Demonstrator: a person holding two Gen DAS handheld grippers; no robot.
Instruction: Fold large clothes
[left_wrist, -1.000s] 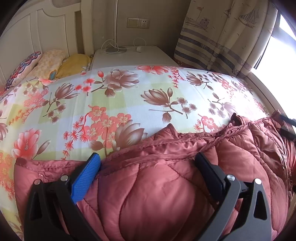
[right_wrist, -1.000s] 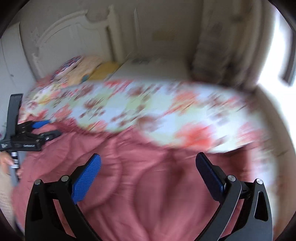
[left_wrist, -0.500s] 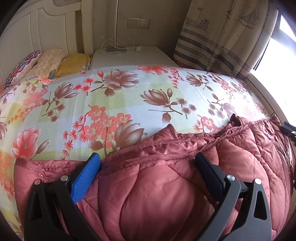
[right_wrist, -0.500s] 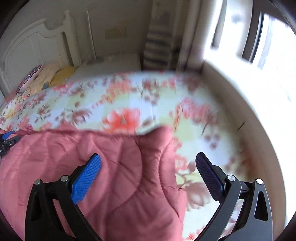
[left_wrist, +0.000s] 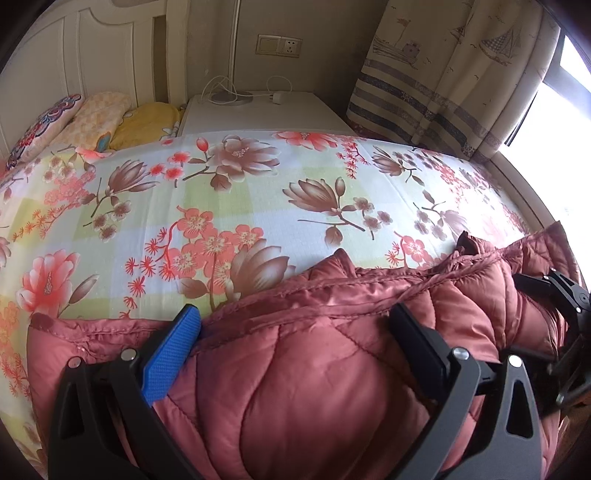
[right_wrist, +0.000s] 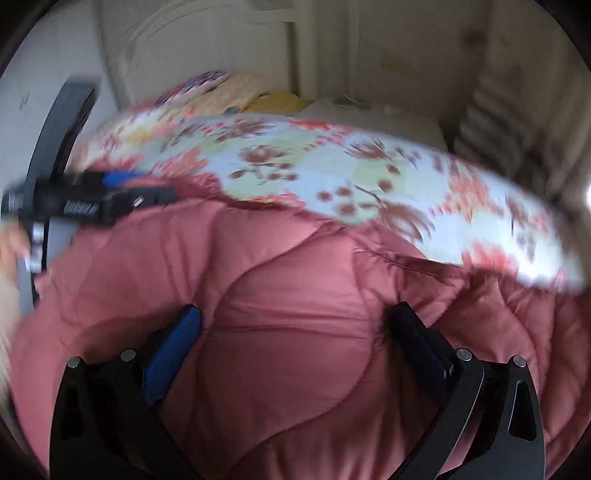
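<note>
A dusty-red quilted down jacket (left_wrist: 332, 387) lies bunched along the near edge of a bed with a floral sheet (left_wrist: 258, 192). My left gripper (left_wrist: 299, 332) rests low on the jacket, open, with padded fabric bulging between its wide-apart fingers. At the right edge of the left wrist view, my right gripper (left_wrist: 565, 306) sits on the far end of the jacket. In the blurred right wrist view, my right gripper (right_wrist: 295, 332) is open over the jacket (right_wrist: 295, 288). The left gripper (right_wrist: 96, 199) shows at the left there, beside a hand.
Pillows (left_wrist: 99, 118) lie against a white headboard (left_wrist: 92, 62) at the back left. A white nightstand (left_wrist: 266, 110) with cables stands behind the bed. A striped curtain (left_wrist: 443, 74) and a bright window are at the right.
The right wrist view swung out toward the window side, then back over the jacket. The right gripper now shows closer in at the right of the left wrist view. The left gripper stayed put.
</note>
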